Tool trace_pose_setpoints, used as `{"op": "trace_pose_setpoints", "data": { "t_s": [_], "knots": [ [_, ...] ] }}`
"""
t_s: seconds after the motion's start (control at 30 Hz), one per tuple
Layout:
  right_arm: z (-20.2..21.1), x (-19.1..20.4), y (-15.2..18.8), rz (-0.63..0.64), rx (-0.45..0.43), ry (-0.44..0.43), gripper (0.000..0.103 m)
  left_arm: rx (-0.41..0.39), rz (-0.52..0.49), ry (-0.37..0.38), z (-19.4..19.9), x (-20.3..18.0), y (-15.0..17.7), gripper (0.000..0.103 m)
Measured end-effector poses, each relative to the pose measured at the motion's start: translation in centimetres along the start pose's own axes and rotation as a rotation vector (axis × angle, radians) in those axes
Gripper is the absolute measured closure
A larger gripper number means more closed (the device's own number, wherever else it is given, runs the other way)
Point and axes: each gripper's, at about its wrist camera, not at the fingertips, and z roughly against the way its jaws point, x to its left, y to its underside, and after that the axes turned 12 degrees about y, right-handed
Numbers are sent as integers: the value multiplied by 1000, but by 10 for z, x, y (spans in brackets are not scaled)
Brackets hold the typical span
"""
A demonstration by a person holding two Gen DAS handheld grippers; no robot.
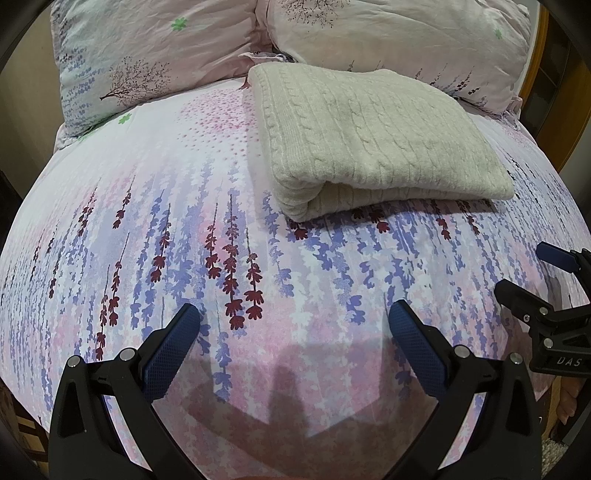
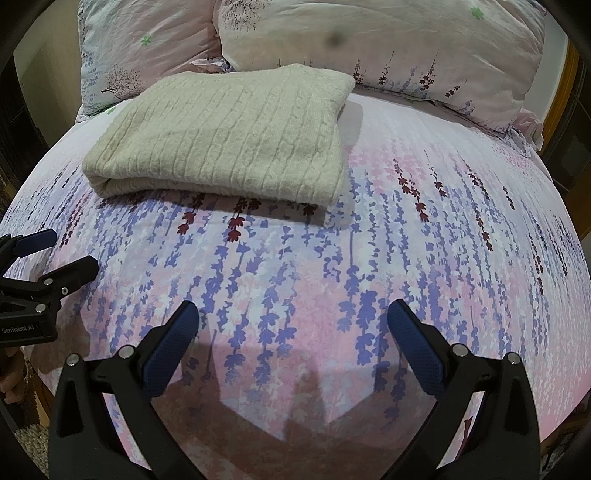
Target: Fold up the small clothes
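A cream cable-knit sweater (image 1: 373, 140) lies folded into a thick rectangle on the floral bedsheet (image 1: 184, 229), near the pillows. In the right wrist view the sweater (image 2: 229, 136) sits at the upper left. My left gripper (image 1: 295, 317) is open and empty, hovering above the sheet well in front of the sweater. My right gripper (image 2: 293, 314) is also open and empty, at about the same distance from it. Each gripper shows at the edge of the other's view: the right gripper (image 1: 528, 273) and the left gripper (image 2: 62, 251).
Two floral pillows (image 1: 147, 55) (image 1: 406, 33) lean at the head of the bed behind the sweater. A wooden bed frame (image 1: 543, 55) shows at the right. The bed's front edge lies just below the grippers.
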Motion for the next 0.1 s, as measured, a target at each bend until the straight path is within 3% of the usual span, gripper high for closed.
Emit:
{"op": "trace_pose_setpoints", "data": {
  "t_s": [0.1],
  "knots": [
    [0,0,0,0,0,0,2,0,0,0,0,0,0,1]
  ]
}}
